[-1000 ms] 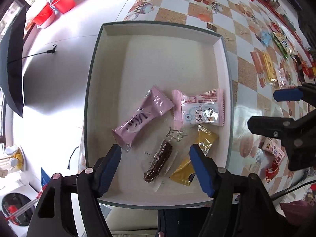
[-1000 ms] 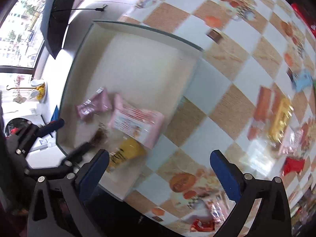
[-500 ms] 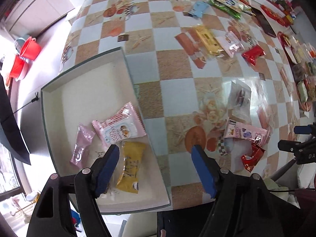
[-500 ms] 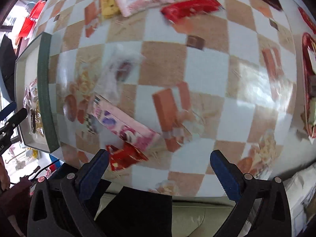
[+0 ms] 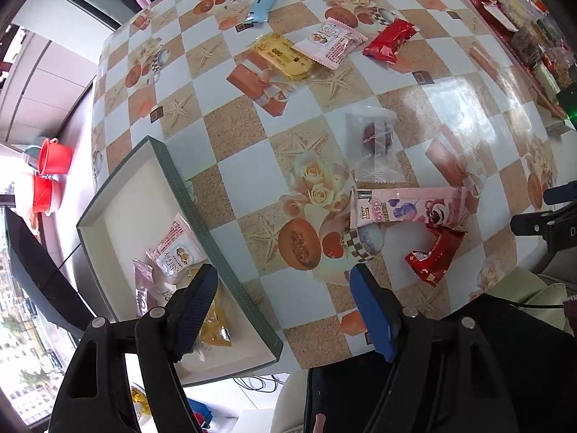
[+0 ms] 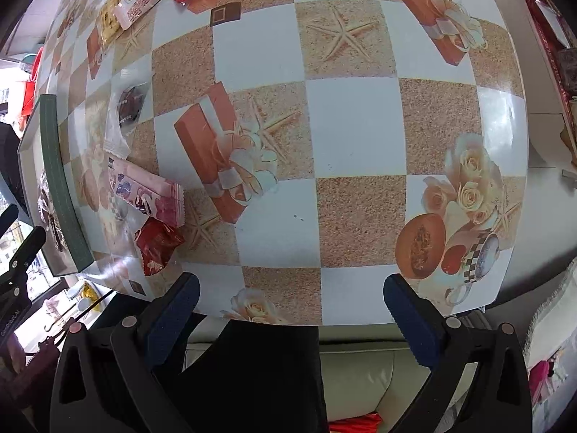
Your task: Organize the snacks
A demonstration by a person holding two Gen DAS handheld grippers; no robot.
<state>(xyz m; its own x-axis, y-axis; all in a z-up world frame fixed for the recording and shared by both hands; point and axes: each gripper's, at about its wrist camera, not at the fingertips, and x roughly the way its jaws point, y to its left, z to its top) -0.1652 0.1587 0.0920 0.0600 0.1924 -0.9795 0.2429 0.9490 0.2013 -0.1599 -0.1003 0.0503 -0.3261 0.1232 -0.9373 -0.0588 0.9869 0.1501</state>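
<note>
Green-rimmed and cream inside, the box sits at the left of the bench, and it has slid from the centre of the left view a second ago to the left edge now, so the left claw has swung away from it toward the loose snacks. Inside the box lie a white-and-pink pack, a pink pack and a yellow pack, partly hidden behind the near finger; whether a dark bar is still there I cannot tell. The left claw is wide and empty, hanging over the box's right wall and the bench beside it. Further right lie the nearest targets: a clear pouch with a dark sweet, a long pink bar just below it, and a small red pack touching the bar's lower edge. Farther back are a yellow pack, a pink-and-white pack, a red pack and a blue pack. The right claw has swept from the box side across to the bare middle of the bench; it is also wide and empty, with the bar and red pack off to its left. My reading: one drop-off is done, and the next pick is probably the bar or the red pack.
</note>
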